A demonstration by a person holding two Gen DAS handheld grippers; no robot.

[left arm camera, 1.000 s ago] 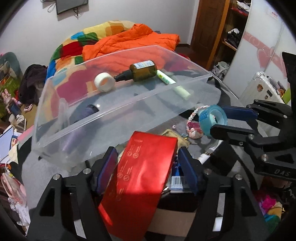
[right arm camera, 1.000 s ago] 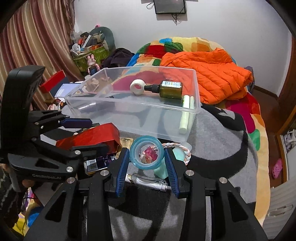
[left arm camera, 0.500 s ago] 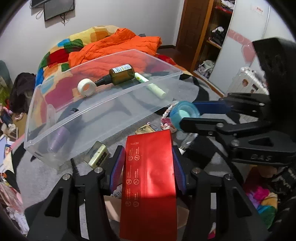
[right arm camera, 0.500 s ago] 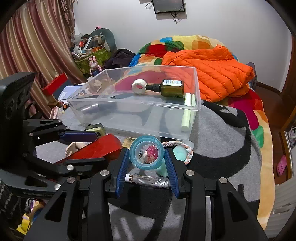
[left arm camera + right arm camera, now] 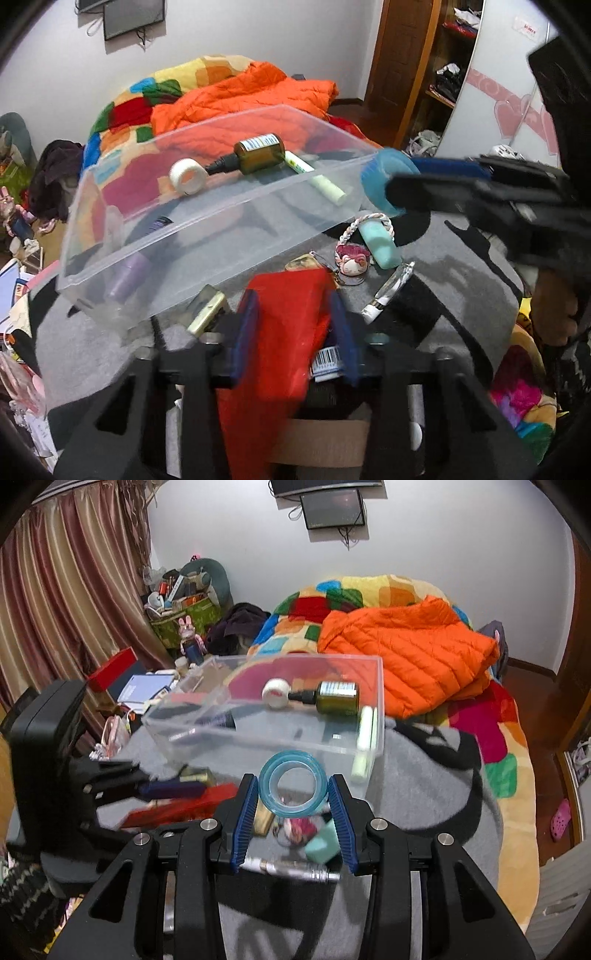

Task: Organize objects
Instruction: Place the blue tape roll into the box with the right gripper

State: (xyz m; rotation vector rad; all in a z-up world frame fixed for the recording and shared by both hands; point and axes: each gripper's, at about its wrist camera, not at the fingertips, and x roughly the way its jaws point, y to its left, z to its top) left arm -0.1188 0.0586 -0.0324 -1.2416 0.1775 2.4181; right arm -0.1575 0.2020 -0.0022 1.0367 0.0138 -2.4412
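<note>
Red packet [image 5: 284,314], blurred, lower end cut off

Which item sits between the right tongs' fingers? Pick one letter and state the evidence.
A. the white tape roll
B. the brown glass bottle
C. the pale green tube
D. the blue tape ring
D: the right tongs are closed on the blue tape ring, while the brown glass bottle, white tape roll and pale green tube lie in the clear bin.

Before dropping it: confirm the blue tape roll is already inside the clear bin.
No, the blue tape roll sits clamped between the right gripper's fingers, outside the clear bin.
</note>
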